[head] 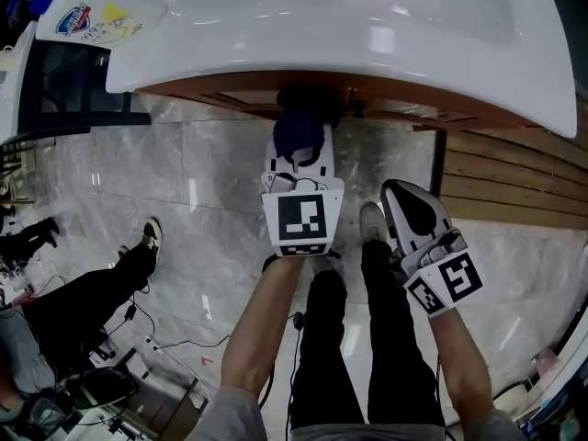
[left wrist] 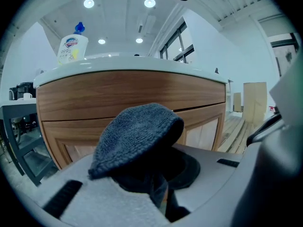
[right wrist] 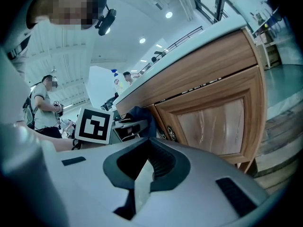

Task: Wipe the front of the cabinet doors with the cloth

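A dark blue knitted cloth (left wrist: pixel 137 136) bunches up between the jaws of my left gripper (left wrist: pixel 158 186), which is shut on it. In the head view this left gripper (head: pixel 300 145) holds the cloth (head: pixel 299 125) right at the wooden cabinet front (head: pixel 404 113), under the white basin counter (head: pixel 367 35). The cabinet doors (left wrist: pixel 128 103) fill the left gripper view close ahead. My right gripper (head: pixel 404 193) hangs lower and to the right, away from the cabinet, shut with nothing in it. Its jaws (right wrist: pixel 143 176) meet, with a panelled door (right wrist: pixel 215 122) beyond them.
A detergent bottle (head: pixel 96 21) lies at the counter's left end, above a black rack (head: pixel 64 90). Wooden planks (head: pixel 514 182) lie on the marble floor at the right. Another person's legs (head: pixel 92 288) and cables (head: pixel 175 343) are at the left. A person (right wrist: pixel 42 108) stands behind.
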